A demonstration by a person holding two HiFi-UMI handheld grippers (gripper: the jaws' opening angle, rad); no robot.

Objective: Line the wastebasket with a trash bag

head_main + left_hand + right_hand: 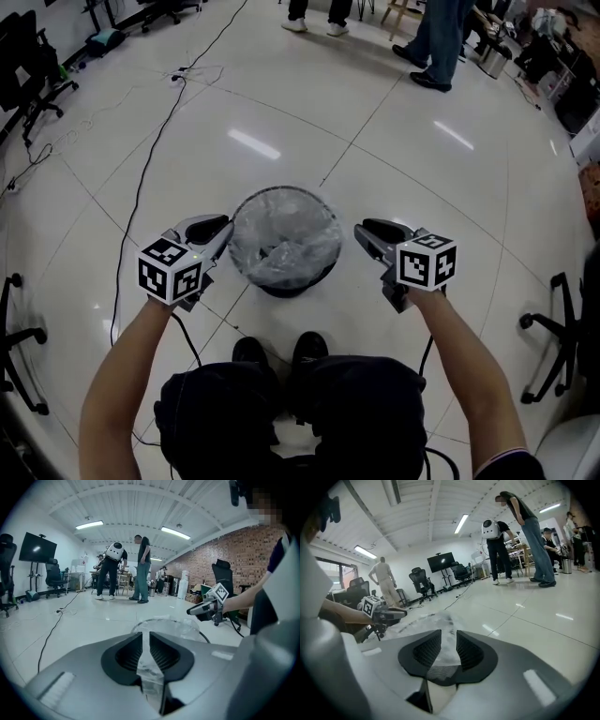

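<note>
Trash bag (281,234) already lines the wastebasket (298,289) between my claws — left gripper (221,230) barely parted, film in its gap, right gripper (367,231) open, empty; only letting go remains, I judge

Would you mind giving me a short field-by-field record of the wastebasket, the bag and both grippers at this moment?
wastebasket: black, round, upright on the white tiled floor
trash bag: clear film lining the basket, its edge over the rim
left gripper: at the basket's left side, jaws narrowly apart, bag film between them
right gripper: at the basket's right side, jaws open, nothing between them
surroundings: black cable across the floor; people standing at the far end
</note>
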